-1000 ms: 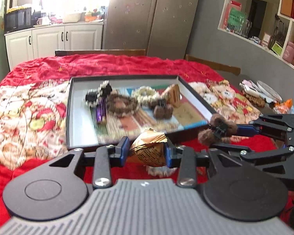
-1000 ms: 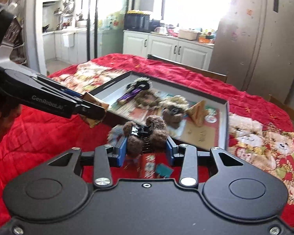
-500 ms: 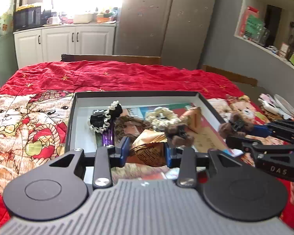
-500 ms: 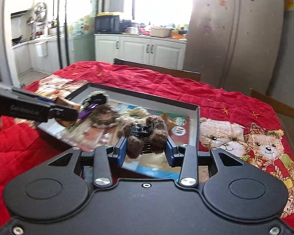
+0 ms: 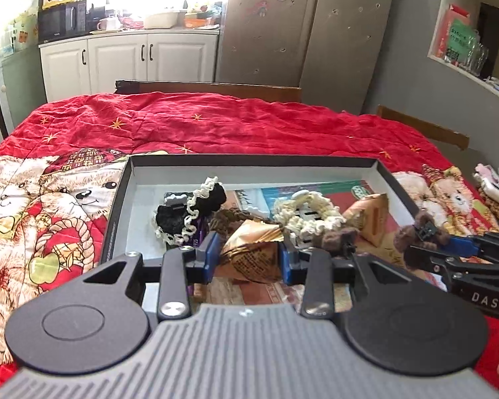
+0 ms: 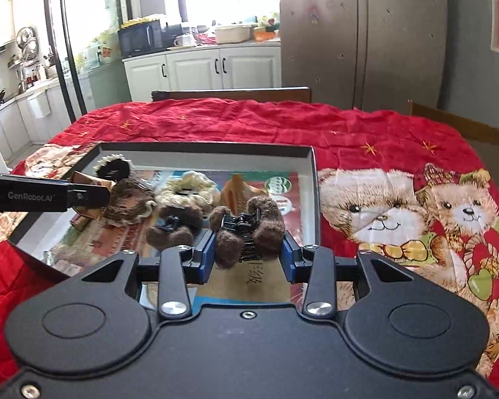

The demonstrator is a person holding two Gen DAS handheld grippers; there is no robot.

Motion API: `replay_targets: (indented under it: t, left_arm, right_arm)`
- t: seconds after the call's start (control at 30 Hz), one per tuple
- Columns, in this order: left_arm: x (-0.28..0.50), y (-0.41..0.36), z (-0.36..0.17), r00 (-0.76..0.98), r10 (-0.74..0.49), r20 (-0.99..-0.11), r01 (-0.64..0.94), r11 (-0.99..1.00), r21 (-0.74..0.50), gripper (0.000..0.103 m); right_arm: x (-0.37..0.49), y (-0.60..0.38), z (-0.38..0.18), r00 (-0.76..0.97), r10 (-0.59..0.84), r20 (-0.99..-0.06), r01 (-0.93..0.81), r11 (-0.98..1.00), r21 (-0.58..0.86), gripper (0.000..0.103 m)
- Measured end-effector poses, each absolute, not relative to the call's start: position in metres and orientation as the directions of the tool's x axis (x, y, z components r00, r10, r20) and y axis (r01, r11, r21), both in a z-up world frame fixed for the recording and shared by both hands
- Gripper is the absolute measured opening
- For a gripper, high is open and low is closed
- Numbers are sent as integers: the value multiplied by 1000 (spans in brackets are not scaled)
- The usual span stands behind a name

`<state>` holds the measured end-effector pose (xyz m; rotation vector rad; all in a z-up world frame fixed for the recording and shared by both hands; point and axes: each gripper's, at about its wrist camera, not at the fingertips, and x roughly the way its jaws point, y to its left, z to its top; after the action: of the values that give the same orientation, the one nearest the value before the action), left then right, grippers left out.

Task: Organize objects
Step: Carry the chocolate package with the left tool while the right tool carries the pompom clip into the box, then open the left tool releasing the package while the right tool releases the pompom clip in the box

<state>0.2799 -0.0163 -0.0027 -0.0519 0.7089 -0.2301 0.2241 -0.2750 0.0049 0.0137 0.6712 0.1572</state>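
A shallow black box (image 5: 249,161) (image 6: 311,199) lies on the red bedspread and holds several hair accessories. My left gripper (image 5: 248,254) is shut on a gold triangular packet (image 5: 251,256), held above the box's near side. My right gripper (image 6: 248,251) is shut on a brown fuzzy hair claw (image 6: 248,229) over the box's near right part. In the left wrist view the right gripper (image 5: 425,246) comes in from the right with that brown claw (image 5: 420,232). In the box lie a black scrunchie with white lace (image 5: 196,212), a cream fuzzy clip (image 5: 311,214), another gold packet (image 5: 371,217) and a second brown claw (image 6: 174,224).
The red teddy-bear bedspread (image 6: 399,206) covers the whole table. Wooden chair backs (image 5: 213,86) stand at its far edge. White cabinets (image 6: 203,68) and a grey fridge (image 6: 362,33) are behind. Small items (image 5: 492,186) lie at the bedspread's right edge.
Both grippers have moved forward from the near edge to above the box, each still gripping its object. The right gripper has rolled level.
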Motion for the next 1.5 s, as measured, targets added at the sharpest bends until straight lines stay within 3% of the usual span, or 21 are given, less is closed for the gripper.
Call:
replay_targets:
  t: [1.5]
  left_arm:
    - [300,-30,-21,742,-171,-648,185,982,-48,42]
  right_arm:
    - [251,-269,-17,751,140,-645,-160,987,27,39]
